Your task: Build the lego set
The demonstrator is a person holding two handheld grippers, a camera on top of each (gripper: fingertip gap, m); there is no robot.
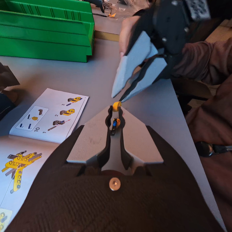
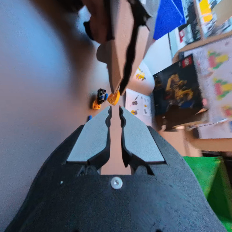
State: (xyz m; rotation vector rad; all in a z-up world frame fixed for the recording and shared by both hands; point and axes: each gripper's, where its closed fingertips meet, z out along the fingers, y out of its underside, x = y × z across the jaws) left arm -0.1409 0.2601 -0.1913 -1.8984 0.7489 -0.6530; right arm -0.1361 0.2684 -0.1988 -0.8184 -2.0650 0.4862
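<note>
A grey tabletop [image 1: 156, 113] fills most of the left wrist view, with a wooden edge strip at the upper centre. A green bin [image 1: 46, 30] takes the upper left, and a clear plastic bag [image 1: 113, 8] lies at the top centre. An open booklet [image 1: 50, 116] lies at centre left, its pages running down to the lower left. A person's brown sleeve [image 1: 207, 62] crosses the right side.

In the right wrist view, which is tilted, a dark box [image 2: 178, 95] stands at centre right beside the booklet [image 2: 138, 104]. A blue shape and printed sheets blur across the upper right, and the bin [image 2: 207, 175] shows at lower right.

The left claw [image 1: 115, 108] is clenched on a yellow piece [image 1: 117, 106] at its tips, at frame centre. The right claw [image 2: 115, 106] is released and holds nothing; its tips sit just beside the yellow piece [image 2: 113, 97]. The right claw [image 1: 116, 98] reaches in from the upper right of the left view.

A small assembly [image 2: 101, 97] of black, blue and orange parts lies on the tabletop just left of the yellow piece; between the left claw's fingers it [image 1: 115, 124] shows partly hidden. A loose blue pin [image 2: 89, 118] lies at the right claw's left edge.
</note>
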